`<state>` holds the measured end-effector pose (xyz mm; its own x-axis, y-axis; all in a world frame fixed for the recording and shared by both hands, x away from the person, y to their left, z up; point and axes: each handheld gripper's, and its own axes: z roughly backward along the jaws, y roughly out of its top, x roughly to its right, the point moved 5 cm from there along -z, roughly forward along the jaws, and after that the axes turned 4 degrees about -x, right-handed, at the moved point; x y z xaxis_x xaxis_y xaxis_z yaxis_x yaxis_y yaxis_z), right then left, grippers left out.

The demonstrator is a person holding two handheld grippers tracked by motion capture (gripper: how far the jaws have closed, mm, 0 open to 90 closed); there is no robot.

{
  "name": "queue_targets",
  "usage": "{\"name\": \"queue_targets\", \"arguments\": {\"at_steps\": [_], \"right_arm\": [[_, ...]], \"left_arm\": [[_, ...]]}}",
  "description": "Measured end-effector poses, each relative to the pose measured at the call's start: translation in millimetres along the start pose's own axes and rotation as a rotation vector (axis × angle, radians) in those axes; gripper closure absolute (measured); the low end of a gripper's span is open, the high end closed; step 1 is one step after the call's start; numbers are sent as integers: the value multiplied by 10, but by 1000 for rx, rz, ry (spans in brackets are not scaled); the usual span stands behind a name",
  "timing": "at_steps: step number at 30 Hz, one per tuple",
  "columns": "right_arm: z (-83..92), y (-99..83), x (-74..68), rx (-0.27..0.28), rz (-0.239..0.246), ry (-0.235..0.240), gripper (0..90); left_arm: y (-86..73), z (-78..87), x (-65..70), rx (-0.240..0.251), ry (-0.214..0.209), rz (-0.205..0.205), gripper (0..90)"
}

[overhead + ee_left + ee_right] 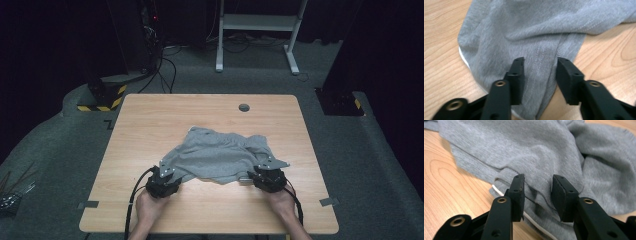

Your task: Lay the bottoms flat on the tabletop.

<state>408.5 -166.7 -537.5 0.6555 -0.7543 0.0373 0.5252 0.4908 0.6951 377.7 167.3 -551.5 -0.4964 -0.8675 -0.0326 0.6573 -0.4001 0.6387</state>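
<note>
A crumpled grey garment (220,155) lies in the middle of the wooden table (150,115). My left gripper (166,172) sits at its near left corner, and my right gripper (265,172) at its near right corner. In the left gripper view the jaws (540,65) stand apart, astride a stitched fold of the grey cloth (539,32), and the pads do not visibly press on it. In the right gripper view the jaws (537,182) are likewise apart over a layered hem of the cloth (524,150), with a white edge showing beneath.
A round cable hole (244,107) sits near the table's far edge. Grey tape pieces (88,204) (328,202) mark the near corners. Beyond the table stand a white desk frame (260,30), a stand with yellow-black stripes (102,97) and a black base (340,100).
</note>
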Motion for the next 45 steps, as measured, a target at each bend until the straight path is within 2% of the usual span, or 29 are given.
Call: {"name": "queue_targets", "arguments": {"at_steps": [4,5,6,7,8,9,10,14,15,17,18,21,22,24,25,26,27,28,29,33,34,35,37,39,40,41,43,45], "right_arm": [[111,1,-6,44,-17,16,623],[111,1,-6,44,-17,16,623],[132,4,-20,48,-12,20,612],[132,4,-20,48,-12,20,612],[77,-15,-30,9,-8,34,589],[77,-15,-30,9,-8,34,589],[-28,-57,-21,-51,-5,31,599],[-28,-65,39,-45,-18,27,826],[-16,-72,51,-48,-7,20,849],[6,-91,76,-53,4,10,859],[15,-98,88,-55,8,3,860],[24,-110,109,-60,18,-12,860],[9,-119,139,-61,32,-38,859],[-32,-115,212,-45,34,-75,855],[-32,-115,212,-45,34,-75,855],[-86,-108,322,-25,-26,-69,824],[-126,-120,377,-34,-58,-67,805],[-126,-120,377,-34,-58,-67,805],[-121,-124,409,-15,-105,-49,715],[-22,-118,331,3,-85,-46,689],[55,-98,258,30,-56,-33,697],[68,-91,220,29,-54,-18,701],[22,-94,196,-6,-34,-29,706],[-32,-103,212,-25,-35,-36,710],[-153,-102,286,-20,-70,-32,718],[-195,-78,333,-3,-89,-46,719],[-273,0,414,-7,-94,-82,717],[-323,73,471,-27,-105,-83,702]], "left_arm": [[22,-8,12,-7,-10,-17,748],[29,-9,12,-11,-6,-32,748],[40,-15,19,-14,-3,-46,803],[40,-15,19,-14,-3,-46,816],[46,-16,15,-16,-11,-44,828],[46,-16,15,-16,-11,-44,835],[45,-12,11,-17,-17,-42,841],[48,85,-24,5,-32,-33,853],[57,128,-38,16,-30,-31,853],[67,176,-60,29,-25,-31,854],[78,267,-114,51,-17,-26,855],[63,337,-183,60,-1,-15,856],[18,360,-256,59,3,6,856],[-49,312,-301,33,1,16,856],[-49,312,-301,33,1,16,856],[-107,224,-295,8,-7,17,856],[-126,191,-268,5,-14,18,855],[-126,191,-268,5,-14,18,852],[-139,159,-209,8,-23,4,849],[-118,144,-163,6,-21,-18,841],[-97,129,-162,4,-19,-21,839],[-88,118,-162,3,-19,-19,838],[-76,95,-163,3,-19,-16,835],[-69,85,-170,6,-16,-18,829],[-38,44,-187,13,-23,0,824],[-16,7,-204,12,-26,13,817],[47,-60,-244,24,-28,34,812],[80,-88,-261,24,-29,46,813]]}}
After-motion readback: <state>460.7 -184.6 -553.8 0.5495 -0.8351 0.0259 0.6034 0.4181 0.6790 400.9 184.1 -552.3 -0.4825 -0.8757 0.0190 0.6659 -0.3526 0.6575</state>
